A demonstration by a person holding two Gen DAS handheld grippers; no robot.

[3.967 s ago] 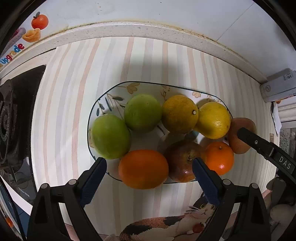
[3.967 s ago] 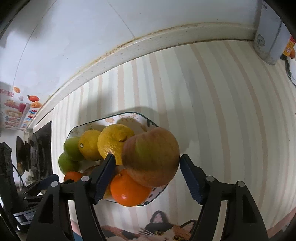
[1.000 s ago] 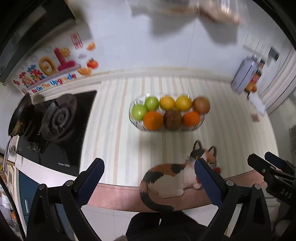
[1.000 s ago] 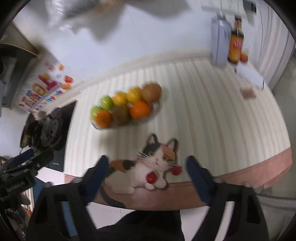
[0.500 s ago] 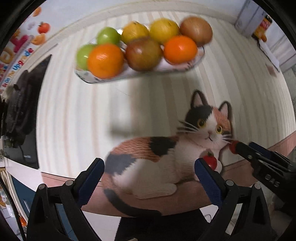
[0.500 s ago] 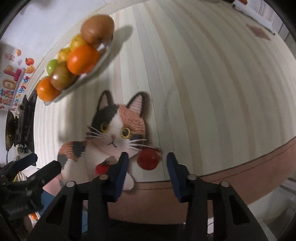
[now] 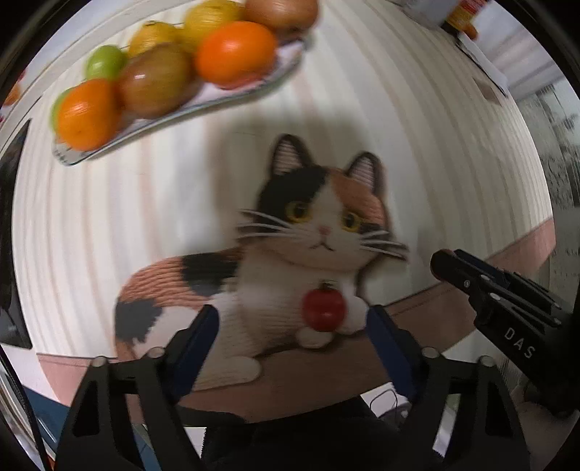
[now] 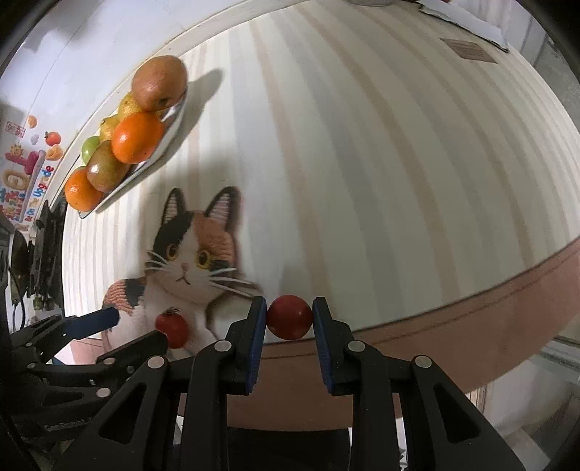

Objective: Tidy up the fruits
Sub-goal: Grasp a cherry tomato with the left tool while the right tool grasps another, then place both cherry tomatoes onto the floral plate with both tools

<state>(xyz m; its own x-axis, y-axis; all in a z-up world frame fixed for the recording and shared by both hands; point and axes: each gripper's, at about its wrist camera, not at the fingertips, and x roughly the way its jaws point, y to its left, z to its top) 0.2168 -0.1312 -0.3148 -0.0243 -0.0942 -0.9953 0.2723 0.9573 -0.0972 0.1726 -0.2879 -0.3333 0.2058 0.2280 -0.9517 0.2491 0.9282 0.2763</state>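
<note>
A plate [image 7: 203, 105] of several fruits stands at the back of the striped mat; it also shows in the right wrist view [image 8: 159, 145]. Two small red cherry tomatoes lie at the front by the printed cat. My right gripper [image 8: 289, 318] is shut on one cherry tomato [image 8: 289, 317] low over the mat's front edge. My left gripper [image 7: 293, 326] is open, its fingers on either side of the other cherry tomato [image 7: 323, 311], which also shows in the right wrist view [image 8: 173, 326].
A calico cat picture [image 7: 290, 246] is printed on the mat. A black stove [image 8: 43, 239] is at the left. The brown mat border [image 8: 471, 300] and counter edge run along the front. Papers [image 8: 467, 21] lie at the far right.
Both grippers have dropped low toward the front of the mat. My right gripper has closed on the right cherry tomato. My left gripper has come around the left one.
</note>
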